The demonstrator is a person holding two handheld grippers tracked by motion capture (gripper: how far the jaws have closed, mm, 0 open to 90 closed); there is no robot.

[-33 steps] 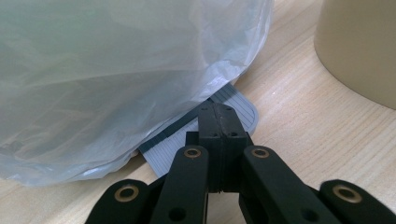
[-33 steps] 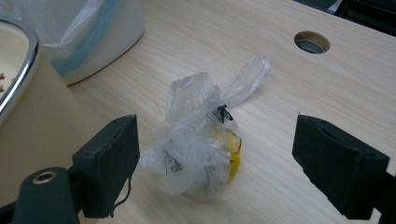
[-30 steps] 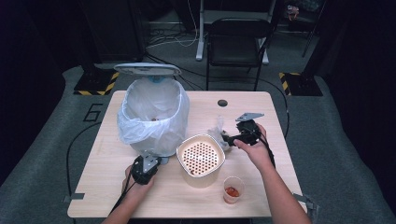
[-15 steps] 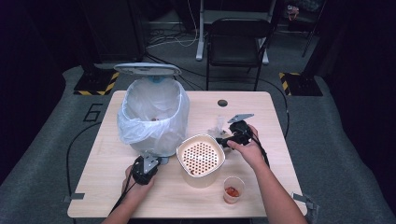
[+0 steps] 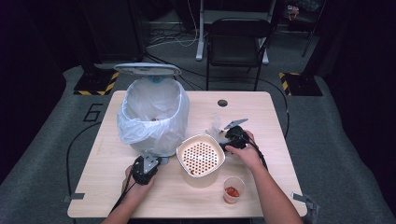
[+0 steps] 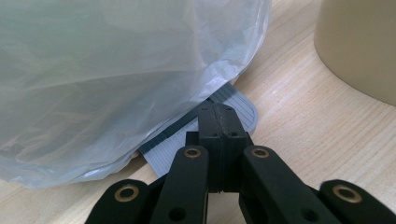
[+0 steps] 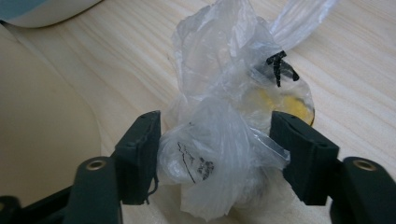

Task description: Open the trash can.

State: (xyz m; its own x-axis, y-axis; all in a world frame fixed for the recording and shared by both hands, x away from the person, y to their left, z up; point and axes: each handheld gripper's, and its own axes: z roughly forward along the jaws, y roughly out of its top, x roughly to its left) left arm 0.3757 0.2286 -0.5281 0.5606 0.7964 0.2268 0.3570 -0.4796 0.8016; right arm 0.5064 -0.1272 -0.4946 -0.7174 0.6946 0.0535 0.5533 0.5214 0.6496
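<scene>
From the high view the right gripper (image 5: pixel 223 135) sat beside the strainer bowl (image 5: pixel 201 155), and its own view showed its jaws closing round, not yet pinching, a crinkly plastic bag (image 7: pixel 224 135) on the table (image 7: pixel 364 93), probably light, squishy, best grabbed mid-bundle.

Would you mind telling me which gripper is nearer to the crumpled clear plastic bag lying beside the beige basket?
The right. The right gripper straddles the crumpled plastic bag, its jaws just closing around it. The left gripper sits shut across the beige basket, by the bin's pedal.
</scene>
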